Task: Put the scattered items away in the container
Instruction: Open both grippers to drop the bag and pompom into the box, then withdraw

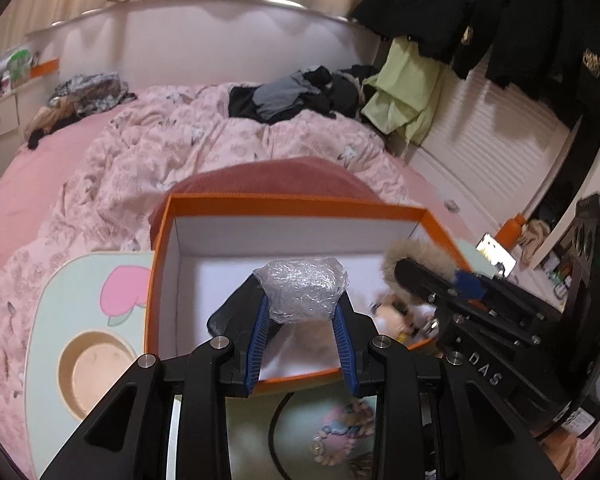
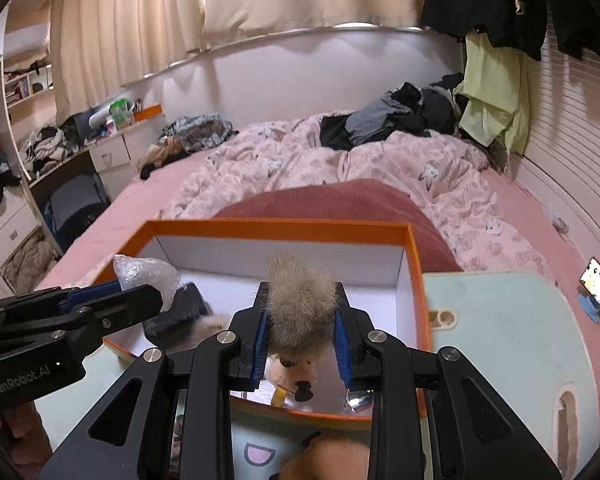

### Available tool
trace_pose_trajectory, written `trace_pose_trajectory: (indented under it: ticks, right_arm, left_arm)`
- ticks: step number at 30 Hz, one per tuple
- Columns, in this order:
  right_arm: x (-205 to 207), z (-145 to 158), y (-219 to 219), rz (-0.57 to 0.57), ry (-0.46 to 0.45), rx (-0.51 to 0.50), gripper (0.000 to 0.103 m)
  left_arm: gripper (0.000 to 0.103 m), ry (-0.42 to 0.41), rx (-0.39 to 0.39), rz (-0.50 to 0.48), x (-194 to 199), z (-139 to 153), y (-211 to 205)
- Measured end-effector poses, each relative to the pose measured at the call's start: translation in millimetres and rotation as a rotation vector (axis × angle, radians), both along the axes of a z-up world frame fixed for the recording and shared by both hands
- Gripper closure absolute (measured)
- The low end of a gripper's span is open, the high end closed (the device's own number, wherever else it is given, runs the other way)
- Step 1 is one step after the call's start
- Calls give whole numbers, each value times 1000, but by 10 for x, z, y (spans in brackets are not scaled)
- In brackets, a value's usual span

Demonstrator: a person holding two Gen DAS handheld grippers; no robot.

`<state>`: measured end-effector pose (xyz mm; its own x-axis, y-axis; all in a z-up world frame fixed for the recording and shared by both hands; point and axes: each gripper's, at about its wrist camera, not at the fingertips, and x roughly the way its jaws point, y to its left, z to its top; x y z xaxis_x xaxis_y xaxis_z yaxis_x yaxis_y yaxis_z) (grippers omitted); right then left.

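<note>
An open orange box (image 1: 292,204) with a white inside sits on a pale green bed tray; it also shows in the right wrist view (image 2: 276,227). My left gripper (image 1: 302,308) is shut on a clear crinkled plastic bundle (image 1: 302,290) and holds it over the box. A black object (image 1: 228,314) lies in the box beneath it. My right gripper (image 2: 302,322) is shut on a furry tan pom-pom (image 2: 302,312) and holds it over the box's right part. A small doll keychain (image 2: 290,372) hangs below the pom-pom, inside the box.
The pale green tray (image 1: 60,300) has a round cup recess at the left and rests on a pink bed (image 1: 180,148). Dark clothes (image 1: 296,96) are piled at the bed's far end. A lit phone (image 2: 598,288) stands at the tray's right edge.
</note>
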<state>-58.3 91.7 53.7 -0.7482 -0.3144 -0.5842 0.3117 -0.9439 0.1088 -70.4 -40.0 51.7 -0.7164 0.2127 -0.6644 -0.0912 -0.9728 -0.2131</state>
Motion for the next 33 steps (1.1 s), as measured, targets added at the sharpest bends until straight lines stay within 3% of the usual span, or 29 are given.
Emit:
trace_pose_trajectory:
  ticks: [4,13,15,17,18,21,23,33]
  right_arm:
    - [5,-13,-26,0,2,21,74]
    - [-15,-18,-31,-7,9,36,74]
    - [-16,-15,-28,-21,15,39,71]
    - [-14,-17,22,-36,14,12,67]
    - [-15,-15,51,-41,9,-5,61]
    - [14,23,143,-63,16,-55,41]
    - [51,75,156,-95,41,-38,31]
    - [427,282,144,-74,113,48,30]
  left_arm:
    - [73,8,-39,-2,10,-17,65]
    - [73,8,-41,-10,21,-20,89]
    - [65,14,-27,-5,19,-18,75]
    - [26,32,1,6,37,4,42]
    - [21,45,14,17,54,18,22]
    - [17,71,42,26,110,68,-35]
    - [12,60,49,16,132,83,-47]
    - [9,53,-9,-42,497,189,-3]
